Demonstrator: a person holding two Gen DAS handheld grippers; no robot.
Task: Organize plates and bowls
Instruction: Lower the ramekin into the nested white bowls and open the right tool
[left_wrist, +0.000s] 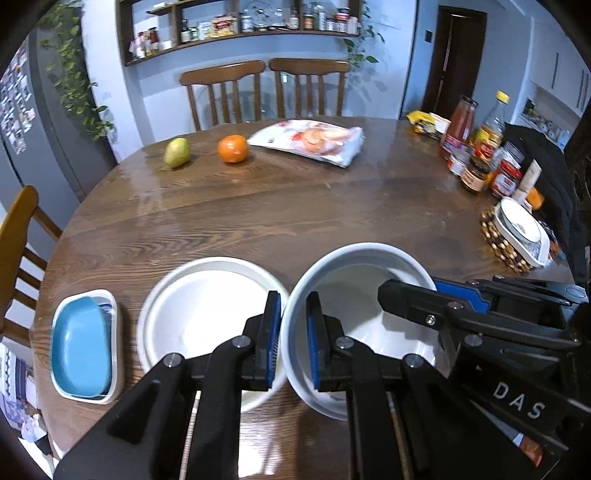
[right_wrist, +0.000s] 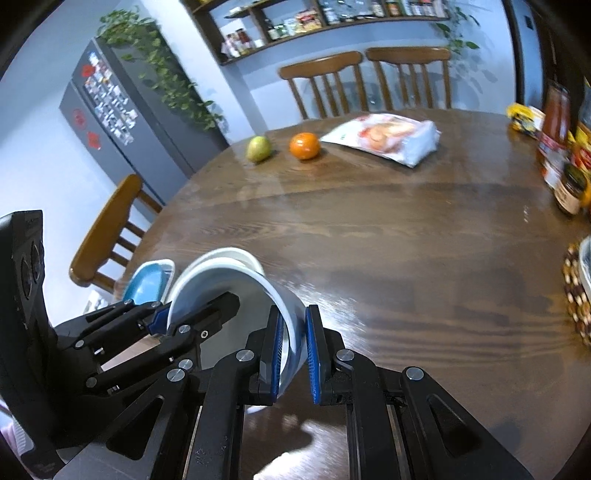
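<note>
Both grippers clamp the blue-grey bowl (left_wrist: 354, 295): left gripper (left_wrist: 293, 339) fingers closed on its left wall, right gripper (right_wrist: 294, 354) fingers on the opposite wall. Bowl tilted, touching the white bowl (left_wrist: 207, 295); two-sided grip probably steadies it for nesting.

1. We see the plate (right_wrist: 236, 256) only as a sliver behind the bowl (right_wrist: 236, 291); the blue dish (right_wrist: 147, 282) is half hidden too.
2. The trivet (right_wrist: 578, 299) is cut by the right wrist view's edge.
3. We cannot read the shelf jars (left_wrist: 258, 24); too small.
</note>
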